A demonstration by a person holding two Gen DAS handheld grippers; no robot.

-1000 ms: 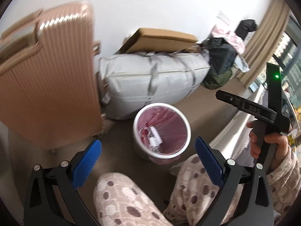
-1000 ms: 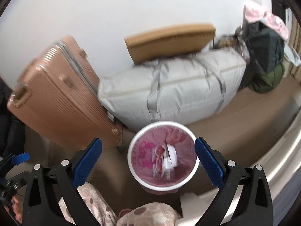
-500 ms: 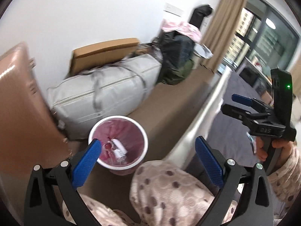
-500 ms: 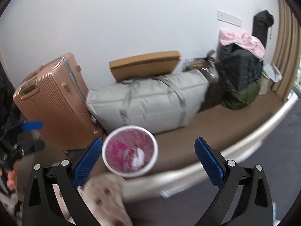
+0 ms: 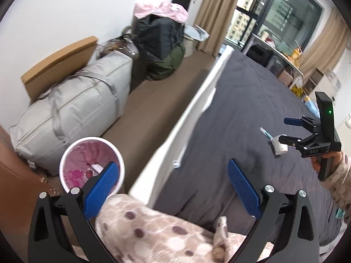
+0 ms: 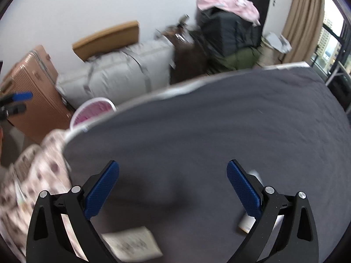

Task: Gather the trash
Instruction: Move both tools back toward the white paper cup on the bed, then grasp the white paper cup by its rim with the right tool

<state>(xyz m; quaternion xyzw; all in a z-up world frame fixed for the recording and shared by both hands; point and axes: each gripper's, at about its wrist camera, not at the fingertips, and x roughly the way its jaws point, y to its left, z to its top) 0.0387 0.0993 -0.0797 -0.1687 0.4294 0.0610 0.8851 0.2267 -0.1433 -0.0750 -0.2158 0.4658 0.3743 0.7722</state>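
Blurring hides detail on the bed point(image 6: 219, 131); both grippers, left point(image 5: 173, 188) and right point(image 6: 173, 188), gape empty, the right finger point(image 6: 243, 190) half-covering a white item point(image 6: 248, 221).

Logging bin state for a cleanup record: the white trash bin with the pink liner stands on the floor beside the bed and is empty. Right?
Not quite. The trash bin does stand on the floor beside the bed, but it is not empty: the left wrist view shows several discarded items lying in the pink liner.
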